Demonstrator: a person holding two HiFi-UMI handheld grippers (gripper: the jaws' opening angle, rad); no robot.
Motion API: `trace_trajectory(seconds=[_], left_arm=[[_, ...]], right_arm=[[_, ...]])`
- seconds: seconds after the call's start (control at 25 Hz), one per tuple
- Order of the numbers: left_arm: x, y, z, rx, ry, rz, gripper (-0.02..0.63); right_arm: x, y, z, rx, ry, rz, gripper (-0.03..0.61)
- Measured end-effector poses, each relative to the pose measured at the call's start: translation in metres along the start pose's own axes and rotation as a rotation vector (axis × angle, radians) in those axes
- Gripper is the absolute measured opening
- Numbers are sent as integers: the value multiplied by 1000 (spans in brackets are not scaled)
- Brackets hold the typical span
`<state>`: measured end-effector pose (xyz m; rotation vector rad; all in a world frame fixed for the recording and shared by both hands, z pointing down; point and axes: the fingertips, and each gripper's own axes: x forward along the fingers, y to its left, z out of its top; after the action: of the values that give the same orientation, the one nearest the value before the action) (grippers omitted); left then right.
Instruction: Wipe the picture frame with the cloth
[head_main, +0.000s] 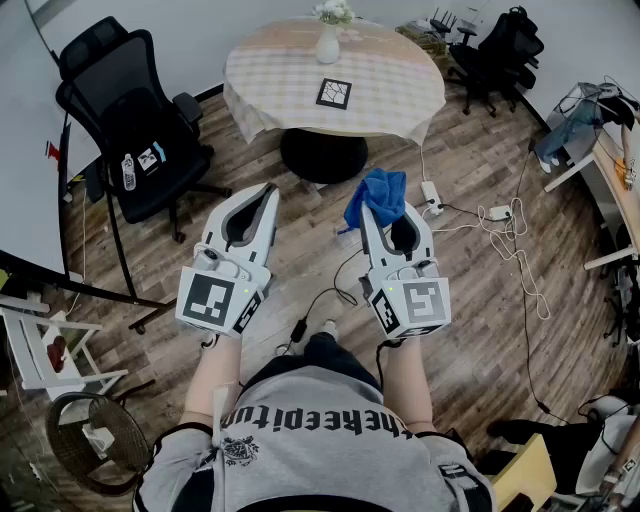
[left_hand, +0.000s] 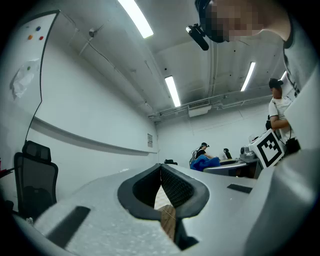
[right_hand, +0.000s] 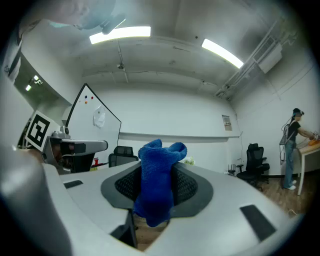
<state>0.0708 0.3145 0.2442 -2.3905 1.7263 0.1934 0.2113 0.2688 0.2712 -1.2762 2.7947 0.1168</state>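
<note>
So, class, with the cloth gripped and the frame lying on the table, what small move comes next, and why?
Probably step forward and carry the right gripper toward the picture frame: its fingers clamp the blue cloth, but the frame lies flat on the round table, well ahead.

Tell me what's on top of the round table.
A checked tablecloth covers the round table, hiding its top. On the cloth, a white vase with flowers stands near the far edge, and a dark picture frame lies flat near the middle.
</note>
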Motion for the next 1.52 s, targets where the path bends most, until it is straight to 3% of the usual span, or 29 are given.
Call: trace_trajectory(seconds=[0.76,1.52], left_arm=[[24,-1,-3,10,6,12,17],[97,-15,-11,69,7,84,17]], right_arm=[[15,-20,1,-2,-3,18,144],[60,-84,-10,27,-16,152,147]])
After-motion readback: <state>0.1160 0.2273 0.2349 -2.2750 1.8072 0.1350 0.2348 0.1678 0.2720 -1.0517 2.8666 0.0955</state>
